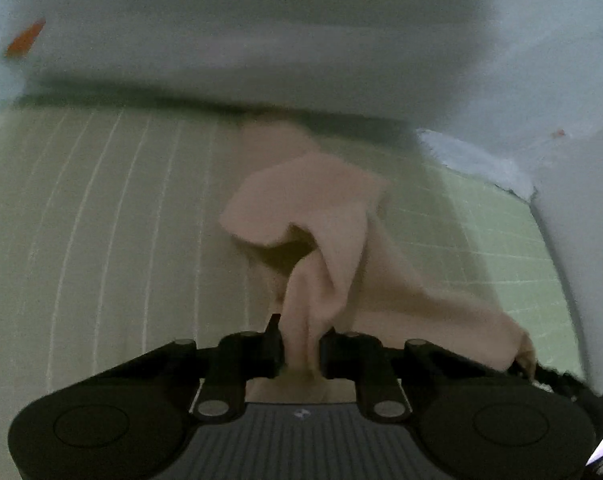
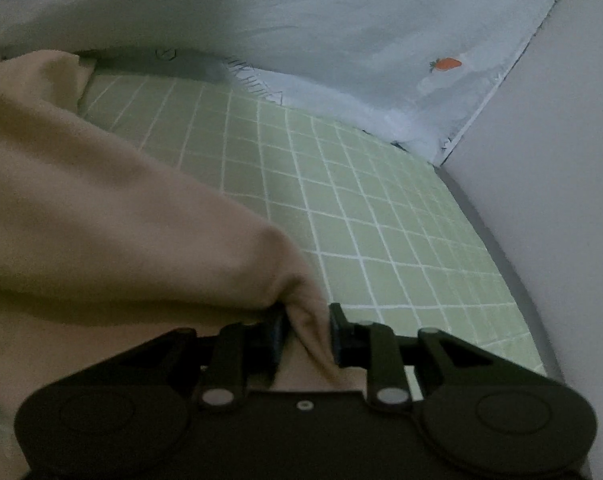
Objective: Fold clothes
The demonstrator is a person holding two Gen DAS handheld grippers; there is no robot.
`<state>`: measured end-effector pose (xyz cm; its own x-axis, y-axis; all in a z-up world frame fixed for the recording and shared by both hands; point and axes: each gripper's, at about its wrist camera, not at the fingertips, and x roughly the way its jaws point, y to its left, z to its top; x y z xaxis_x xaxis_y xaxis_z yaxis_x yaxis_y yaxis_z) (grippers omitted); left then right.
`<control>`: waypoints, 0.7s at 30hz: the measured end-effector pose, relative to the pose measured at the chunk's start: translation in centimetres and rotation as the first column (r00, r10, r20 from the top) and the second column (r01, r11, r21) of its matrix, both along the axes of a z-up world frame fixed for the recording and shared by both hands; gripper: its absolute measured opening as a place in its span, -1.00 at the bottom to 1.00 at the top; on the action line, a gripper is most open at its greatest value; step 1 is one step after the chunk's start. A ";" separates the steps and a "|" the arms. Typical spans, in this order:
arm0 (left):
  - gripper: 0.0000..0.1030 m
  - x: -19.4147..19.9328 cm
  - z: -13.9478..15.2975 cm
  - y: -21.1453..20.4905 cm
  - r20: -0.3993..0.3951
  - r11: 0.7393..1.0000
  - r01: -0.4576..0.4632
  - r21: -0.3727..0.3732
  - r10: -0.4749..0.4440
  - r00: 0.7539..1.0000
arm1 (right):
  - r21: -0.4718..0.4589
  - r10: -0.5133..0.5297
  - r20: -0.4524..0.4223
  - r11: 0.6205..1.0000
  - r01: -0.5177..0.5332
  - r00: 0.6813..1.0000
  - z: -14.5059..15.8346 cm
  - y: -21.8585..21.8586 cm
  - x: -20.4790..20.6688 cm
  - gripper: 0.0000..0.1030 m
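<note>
The beige garment (image 1: pixel 333 216) hangs over my green checked sheet (image 2: pixel 341 184), pinched by my left gripper (image 1: pixel 300 346) and my right gripper (image 2: pixel 307 334); a pale blue quilt (image 2: pixel 341 40) lies at twelve o'clock.

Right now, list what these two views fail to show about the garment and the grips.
- Left wrist view: the beige garment is motion-blurred; its type is unreadable.
- Right wrist view: garment runs off the left edge.
- Both views: pinched cloth covers the left gripper and right gripper pads.
</note>
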<state>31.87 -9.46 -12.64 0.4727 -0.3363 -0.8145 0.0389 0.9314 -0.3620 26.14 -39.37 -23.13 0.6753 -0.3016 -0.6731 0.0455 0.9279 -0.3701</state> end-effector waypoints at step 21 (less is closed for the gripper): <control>-0.17 -20.9 3.5 17.4 -0.032 0.925 -0.380 0.002 0.380 0.925 | 0.109 0.286 -0.007 0.953 -0.284 0.958 2.2 12.0 -8.0 0.29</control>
